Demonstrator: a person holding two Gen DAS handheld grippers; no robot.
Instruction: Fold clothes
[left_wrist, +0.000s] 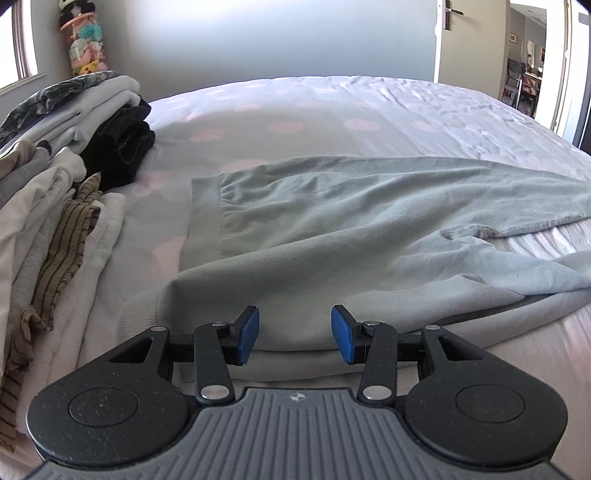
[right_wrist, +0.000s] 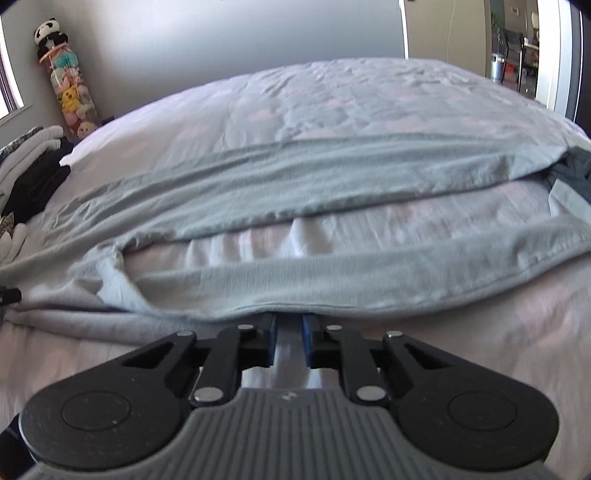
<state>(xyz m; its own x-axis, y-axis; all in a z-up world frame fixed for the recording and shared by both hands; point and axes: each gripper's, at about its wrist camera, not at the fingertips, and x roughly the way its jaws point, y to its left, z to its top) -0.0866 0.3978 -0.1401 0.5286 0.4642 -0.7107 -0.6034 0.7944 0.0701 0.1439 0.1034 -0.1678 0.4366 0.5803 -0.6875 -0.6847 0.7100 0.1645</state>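
A pale green long-sleeved garment (left_wrist: 332, 221) lies spread across the bed, its ribbed hem toward the left. My left gripper (left_wrist: 295, 314) stands open at the garment's near edge. Its blue pads (left_wrist: 247, 332) are wide apart over the cloth and grip nothing. In the right wrist view the same garment (right_wrist: 295, 184) stretches across, with a sleeve (right_wrist: 369, 280) lying along the near side. My right gripper (right_wrist: 289, 317) has its jaws nearly together at the sleeve's near edge. That edge hides its fingertips, and a strip of pale cloth shows between the pads.
Piles of clothes (left_wrist: 55, 229) crowd the bed's left side, with a folded stack (left_wrist: 92, 110) and black garments (left_wrist: 125, 147) behind. A column of plush toys (right_wrist: 70, 88) stands in the corner. A dark garment (right_wrist: 569, 170) lies at the right. An open doorway (left_wrist: 528, 55) is far right.
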